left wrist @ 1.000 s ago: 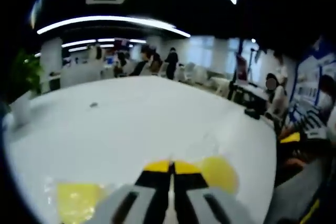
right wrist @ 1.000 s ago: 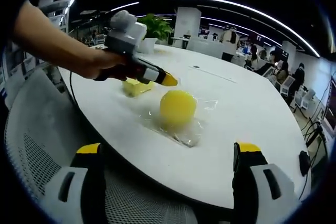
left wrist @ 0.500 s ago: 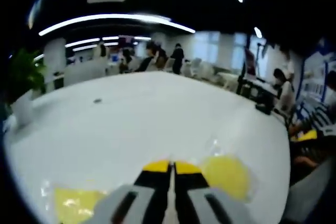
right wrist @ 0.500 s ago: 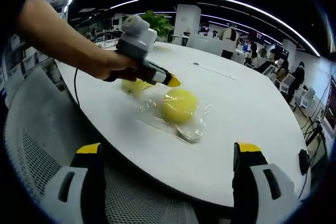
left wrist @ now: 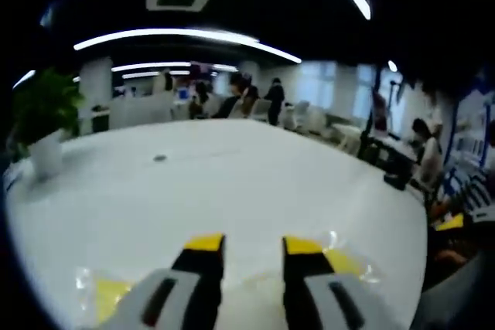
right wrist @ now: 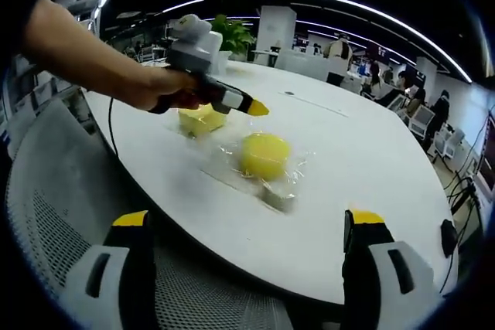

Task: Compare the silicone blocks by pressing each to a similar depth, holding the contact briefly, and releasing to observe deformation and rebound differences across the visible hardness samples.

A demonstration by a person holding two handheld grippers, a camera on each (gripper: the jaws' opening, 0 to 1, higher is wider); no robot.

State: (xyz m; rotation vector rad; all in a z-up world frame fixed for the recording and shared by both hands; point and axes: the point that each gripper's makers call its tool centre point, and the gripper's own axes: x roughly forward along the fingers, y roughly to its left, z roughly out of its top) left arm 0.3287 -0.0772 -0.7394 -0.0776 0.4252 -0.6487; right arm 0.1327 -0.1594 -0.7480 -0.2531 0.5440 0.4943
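Left tool (right wrist: 259, 107) parted, above round yellow block (right wrist: 265, 154)

The left gripper view sits low and close over the white table (left wrist: 232, 191), looking across it toward the office behind, with its own left gripper (left wrist: 246, 249) rising from 6 o'clock. The right gripper view hangs farther back, off the table's near edge above a mesh chair (right wrist: 69, 214), looking across the tabletop. Both views share the table, the round yellow block (right wrist: 264, 154) in clear wrap, and the potted plant (left wrist: 42, 117) at 9 o'clock.
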